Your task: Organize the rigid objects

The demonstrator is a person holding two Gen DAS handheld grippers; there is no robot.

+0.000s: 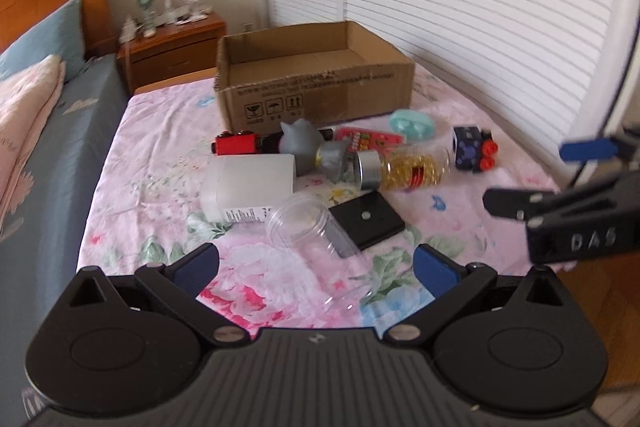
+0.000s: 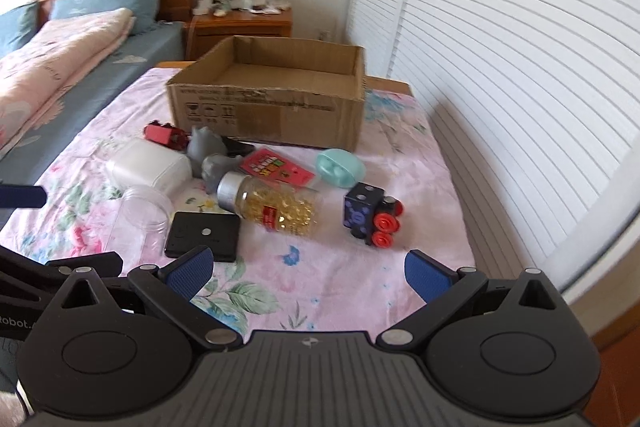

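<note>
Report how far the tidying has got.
Done: nothing shows as packed; the box looks empty. In hand: nothing; the left gripper and right gripper are both open above the sheet. Left: everything still lies in front of the box, including the pill bottle, clear jar, white tub, black case, blue train and red train.

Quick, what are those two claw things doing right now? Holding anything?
Left gripper: open, holding nothing, fingers spread above the clear plastic jar.
Right gripper: open, holding nothing, over the flowered sheet.
</note>
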